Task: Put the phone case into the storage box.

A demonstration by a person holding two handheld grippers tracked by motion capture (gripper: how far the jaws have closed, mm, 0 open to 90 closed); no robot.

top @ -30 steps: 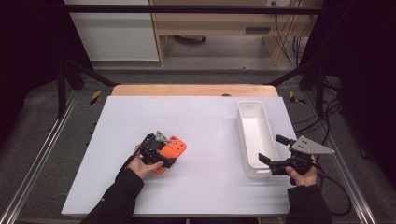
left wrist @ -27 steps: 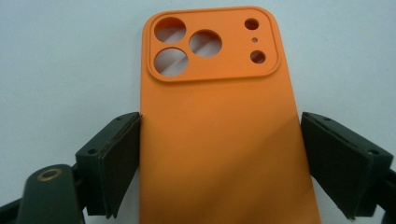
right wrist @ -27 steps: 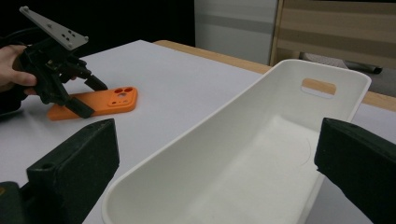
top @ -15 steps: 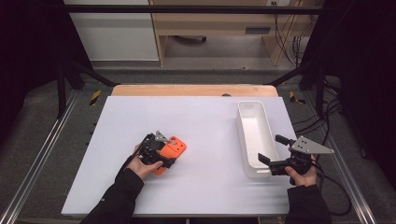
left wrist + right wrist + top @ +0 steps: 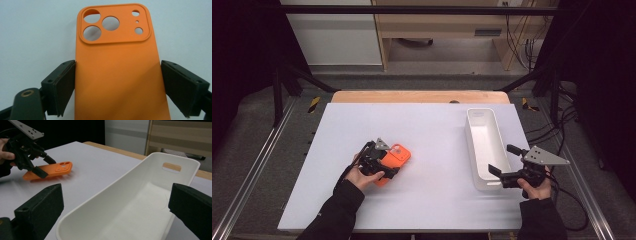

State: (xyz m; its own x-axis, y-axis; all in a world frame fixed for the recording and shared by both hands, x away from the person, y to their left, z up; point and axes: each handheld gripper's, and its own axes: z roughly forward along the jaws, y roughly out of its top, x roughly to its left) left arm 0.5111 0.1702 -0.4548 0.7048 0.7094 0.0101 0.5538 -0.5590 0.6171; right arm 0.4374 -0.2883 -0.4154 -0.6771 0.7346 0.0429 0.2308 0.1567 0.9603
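In the left gripper view, our left gripper (image 5: 117,87) straddles the orange phone case (image 5: 117,67) across its width, low in the frame: the left pad sits right at the case's long edge, the right pad at or just off the other edge, and we cannot tell for sure whether they press, though the far end of the case looks tipped up off the table in the right gripper view, which suggests a pinch. The case lies back side up with its camera cut-outs toward the top of the frame; in the high view it sits left of centre on the white table (image 5: 432,125). We judge it light, thin and flexible, probably rubbery enough not to slip, yet likely to bow if squeezed hard across the middle. The long side edges below the camera block seem the best place to hold. Our right gripper (image 5: 503,165) rests at the lower right of the high view, jaws spread wide and holding nothing, at the near end of the empty white bin (image 5: 484,150), which stands well apart from the case.
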